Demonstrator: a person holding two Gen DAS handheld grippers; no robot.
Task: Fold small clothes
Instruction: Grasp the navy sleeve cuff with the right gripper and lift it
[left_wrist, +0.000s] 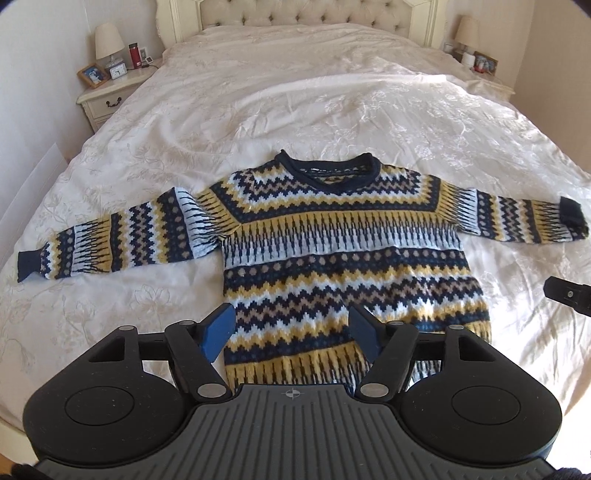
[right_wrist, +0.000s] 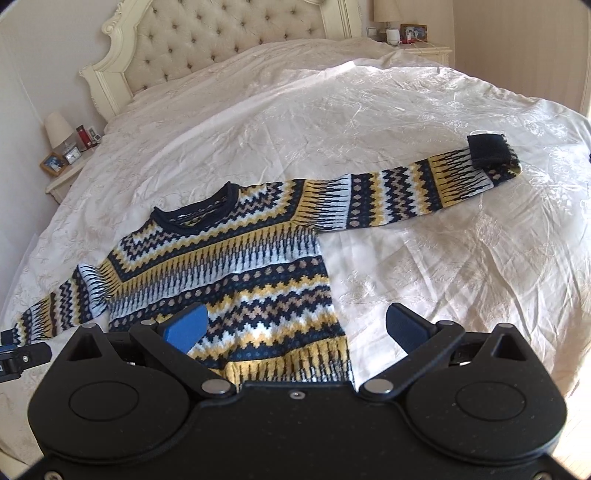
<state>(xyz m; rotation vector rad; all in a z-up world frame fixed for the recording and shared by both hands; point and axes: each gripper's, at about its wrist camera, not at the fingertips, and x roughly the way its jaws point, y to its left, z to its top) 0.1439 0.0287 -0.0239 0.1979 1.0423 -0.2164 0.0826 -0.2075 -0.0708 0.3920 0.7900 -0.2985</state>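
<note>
Hovering open-fingered, both grippers (left_wrist: 291, 332) (right_wrist: 297, 332) overlook the sweater's (left_wrist: 332, 243) hem.

Cream bed (left_wrist: 295, 92) with tufted headboard (left_wrist: 295, 13), nightstand (left_wrist: 110, 94) holding lamp (left_wrist: 109, 42), clock (left_wrist: 118, 71), red bottle (left_wrist: 134, 55), photo frame (left_wrist: 92, 75).

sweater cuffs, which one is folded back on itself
The cuff on the sweater's sleeve toward the right gripper: its navy band is turned back over the pattern. The other cuff lies straight.

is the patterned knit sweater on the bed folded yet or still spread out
Spread out: the navy, yellow and white patterned knit sweater lies flat, both sleeves extended sideways.
</note>
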